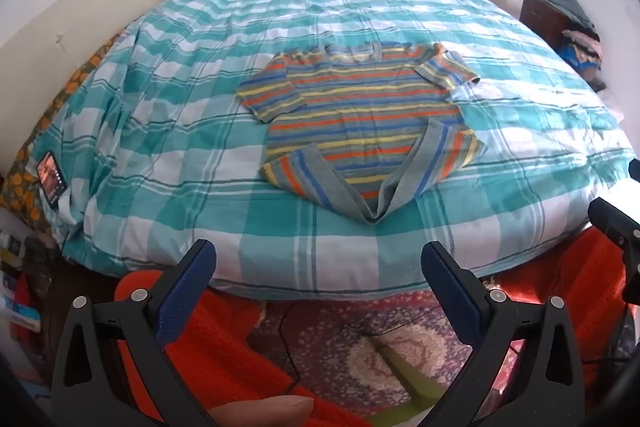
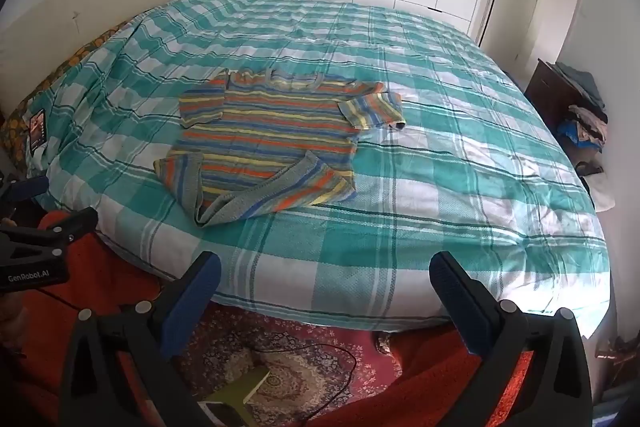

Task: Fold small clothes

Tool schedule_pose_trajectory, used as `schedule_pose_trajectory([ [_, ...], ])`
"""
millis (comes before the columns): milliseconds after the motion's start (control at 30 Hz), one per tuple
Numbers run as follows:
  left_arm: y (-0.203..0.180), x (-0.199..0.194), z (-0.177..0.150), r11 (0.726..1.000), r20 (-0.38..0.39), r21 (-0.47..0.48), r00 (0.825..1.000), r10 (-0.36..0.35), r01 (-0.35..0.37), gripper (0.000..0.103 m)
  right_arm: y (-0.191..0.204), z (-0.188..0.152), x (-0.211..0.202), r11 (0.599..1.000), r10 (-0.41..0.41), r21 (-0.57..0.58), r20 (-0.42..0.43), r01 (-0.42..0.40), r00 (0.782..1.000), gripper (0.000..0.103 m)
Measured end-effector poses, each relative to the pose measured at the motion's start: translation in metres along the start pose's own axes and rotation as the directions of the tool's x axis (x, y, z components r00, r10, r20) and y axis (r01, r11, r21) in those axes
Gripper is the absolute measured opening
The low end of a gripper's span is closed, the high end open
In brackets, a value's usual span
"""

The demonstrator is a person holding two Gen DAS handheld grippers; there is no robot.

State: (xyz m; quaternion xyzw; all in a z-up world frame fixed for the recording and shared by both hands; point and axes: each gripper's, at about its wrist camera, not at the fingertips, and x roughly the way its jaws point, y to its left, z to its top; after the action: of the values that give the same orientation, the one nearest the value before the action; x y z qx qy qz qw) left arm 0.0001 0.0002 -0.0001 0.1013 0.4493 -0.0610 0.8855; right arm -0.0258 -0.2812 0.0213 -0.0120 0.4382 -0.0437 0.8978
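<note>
Left tool (image 1: 318, 261): jaws wide apart, holding nothing, hovering off the near edge of the bed.
Right tool (image 2: 325, 273): jaws wide apart, holding nothing, also short of the bed edge.
Shirt (image 1: 362, 111): striped, short-sleeved, lying on the bed (image 1: 168, 131) near its front edge, collar away from the tools, both bottom corners turned up toward the middle.
Bed cover: teal and white check.
Phone (image 1: 51, 174): at the bed's left side, well apart from the shirt.
Rug (image 2: 280, 367): patterned red, on the floor below the tools.
</note>
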Motion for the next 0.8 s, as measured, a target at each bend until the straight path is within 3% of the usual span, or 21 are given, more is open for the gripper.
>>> schedule_pose_trajectory([
  [533, -0.009, 0.003, -0.005, 1.000, -0.019, 0.014, 1.000, -0.015, 0.015, 0.102, 0.026, 0.007, -0.002, 0.998, -0.013, -0.057, -0.016, 0.012, 1.000, 0.103],
  [800, -0.014, 0.002, -0.008, 1.000, -0.022, 0.021, 1.000, -0.017, 0.018, 0.102, 0.018, 0.001, 0.005, 0.998, 0.004, -0.063, -0.022, -0.006, 1.000, 0.103],
])
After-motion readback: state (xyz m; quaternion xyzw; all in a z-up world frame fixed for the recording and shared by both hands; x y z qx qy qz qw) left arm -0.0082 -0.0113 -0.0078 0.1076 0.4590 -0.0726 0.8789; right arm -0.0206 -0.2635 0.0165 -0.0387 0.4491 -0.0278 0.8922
